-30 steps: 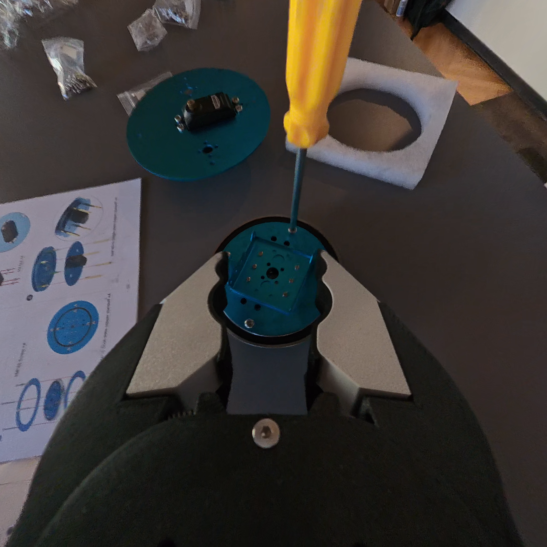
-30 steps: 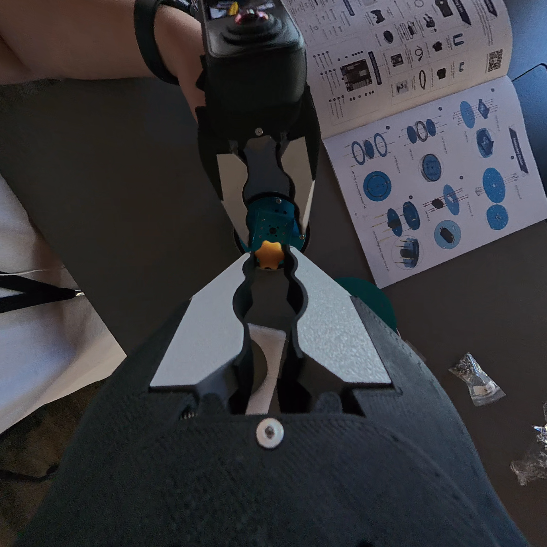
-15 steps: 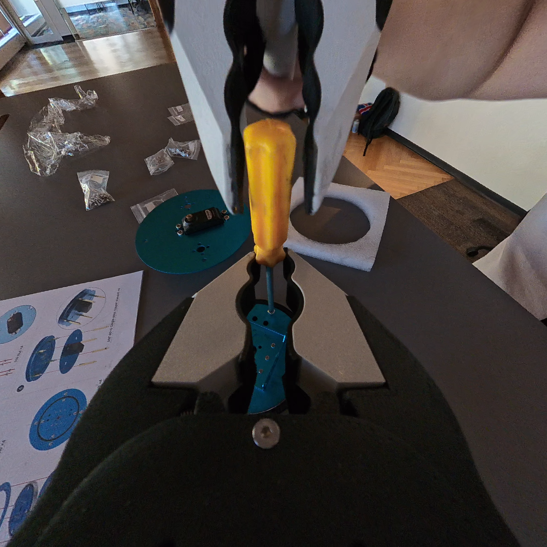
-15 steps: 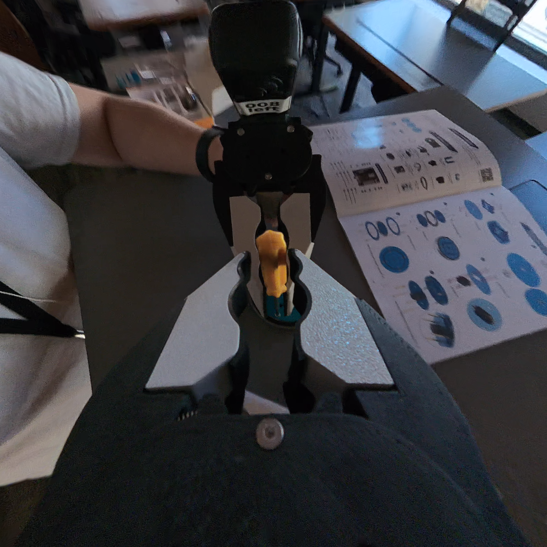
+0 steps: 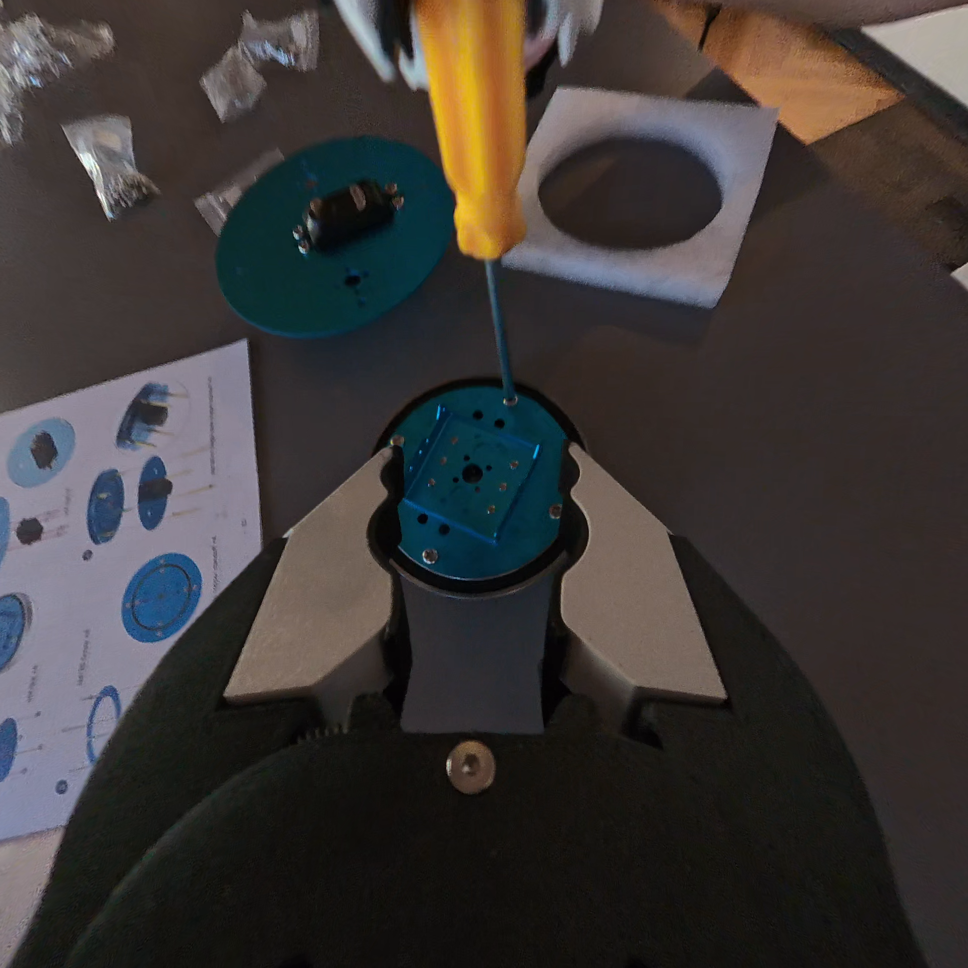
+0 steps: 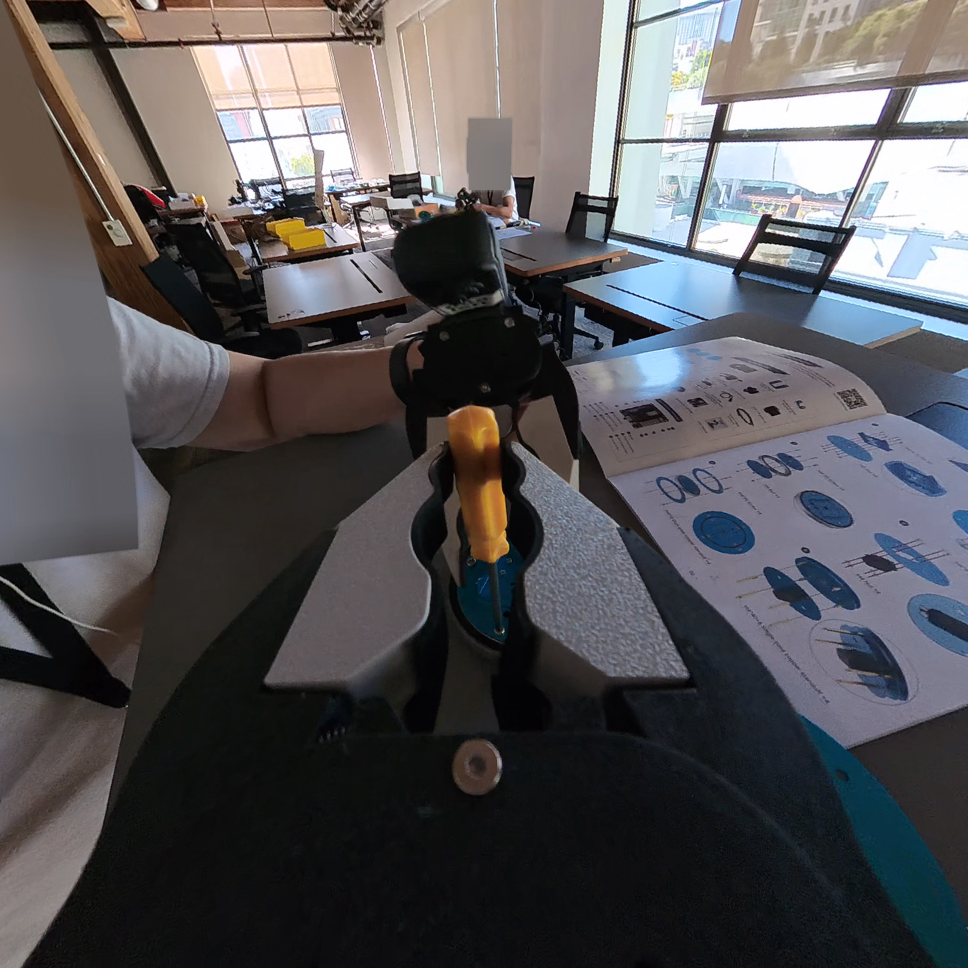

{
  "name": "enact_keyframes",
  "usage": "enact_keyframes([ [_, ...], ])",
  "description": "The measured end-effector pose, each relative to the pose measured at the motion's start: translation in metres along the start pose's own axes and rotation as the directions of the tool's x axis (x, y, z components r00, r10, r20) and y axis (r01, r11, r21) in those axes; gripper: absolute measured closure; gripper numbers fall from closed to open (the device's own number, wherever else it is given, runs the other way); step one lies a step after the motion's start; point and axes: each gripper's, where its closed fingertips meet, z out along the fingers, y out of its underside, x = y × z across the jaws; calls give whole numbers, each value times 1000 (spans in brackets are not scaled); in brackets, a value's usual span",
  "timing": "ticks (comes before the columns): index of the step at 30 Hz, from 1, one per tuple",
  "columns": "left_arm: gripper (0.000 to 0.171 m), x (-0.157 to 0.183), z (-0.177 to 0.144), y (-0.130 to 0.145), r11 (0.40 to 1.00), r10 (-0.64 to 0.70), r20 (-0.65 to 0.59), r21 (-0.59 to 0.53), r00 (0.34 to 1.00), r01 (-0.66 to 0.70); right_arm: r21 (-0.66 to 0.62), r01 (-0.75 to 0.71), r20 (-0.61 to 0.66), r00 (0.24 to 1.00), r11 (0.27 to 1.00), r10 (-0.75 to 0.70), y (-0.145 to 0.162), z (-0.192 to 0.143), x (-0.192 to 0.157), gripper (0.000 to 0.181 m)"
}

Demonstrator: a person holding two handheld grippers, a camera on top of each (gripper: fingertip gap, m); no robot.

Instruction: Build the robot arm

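Blue round plate assembly (image 5: 474, 503), rigid metal with a square bracket screwed on, sits clamped by its rim in the left gripper (image 5: 476, 492) above the desk (image 5: 733, 471). Right gripper (image 6: 479, 524), clamped on the yellow screwdriver (image 5: 484, 136), sets its tip on a screw (image 5: 509, 401) at 12 o'clock. Small bags (image 5: 112, 167) at 10 o'clock hold hardware.

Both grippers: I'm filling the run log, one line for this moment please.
left gripper: shut on blue disc assembly | right gripper: shut on yellow screwdriver | tip on rim screw
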Motion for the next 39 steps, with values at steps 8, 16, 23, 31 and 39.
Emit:
enact_keyframes([
  [8, 116, -5, 4, 5, 1000, -3, -19, 17, 1000, 4, -15, -7, -31, 999, 1000, 6, 1, 3, 3, 164],
  [16, 115, -5, 5, 3, 997, -44, 31, 64, 999, 42, 22, 32, -198, 980, 999, -27, 0, 9, 5, 164],
  [23, 115, -5, 9, 0, 996, -68, 72, 59, 995, 64, 47, 116, -455, 887, 992, -82, -2, 5, 9, 164],
  [31, 103, 0, 6, 1, 997, -55, -15, 47, 998, 55, 81, 133, -513, 856, 988, -73, -2, 1, 4, 164],
  [39, 118, -5, 8, 2, 999, 29, -92, 42, 995, -25, 60, 119, -495, 866, 991, -74, -1, -5, 6, 164],
])
